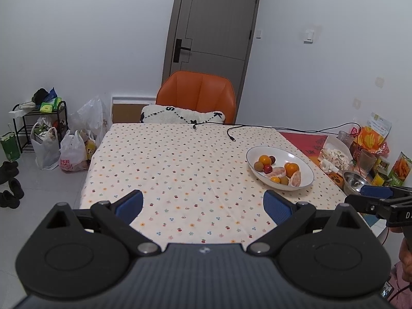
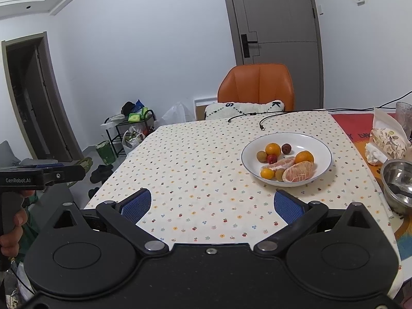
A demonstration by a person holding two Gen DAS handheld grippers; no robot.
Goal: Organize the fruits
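The tabletop (image 2: 195,170), covered in a dotted cloth, is lying mostly bare on its left and near side, giving open room up to the edges. An orange chair (image 2: 257,85) is standing at the far edge. The white bowl (image 2: 322,149) is sitting toward the right, holding oranges, peeled segments and small dark fruits, possibly lychees. The left hand-held gripper (image 1: 203,206) and right hand-held gripper (image 2: 216,203) are both hovering over the near edge, fingers spread wide, holding nothing.
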